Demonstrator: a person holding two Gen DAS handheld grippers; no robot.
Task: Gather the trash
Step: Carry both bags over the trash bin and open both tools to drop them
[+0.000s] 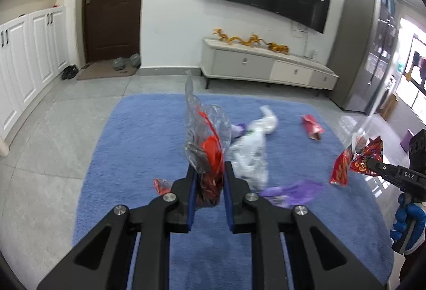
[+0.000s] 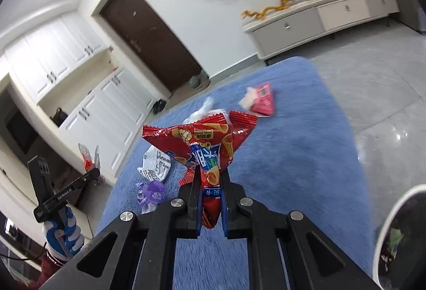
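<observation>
Over rug, wrappers in both grippers

At frame centre, the right gripper pinches a crinkled red foil snack bag above the blue pile rug; the left gripper grips clear plastic at left.

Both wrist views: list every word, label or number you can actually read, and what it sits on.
"DAS": white letters on the side of the right gripper, left wrist view.
"GenRobot.AI", small, my best reading: on the side of the left gripper, right wrist view.
Red snack bag held in the right gripper: Chinese characters, too blurred to read.
White printed wrapper on the blue rug: print too small.
</observation>
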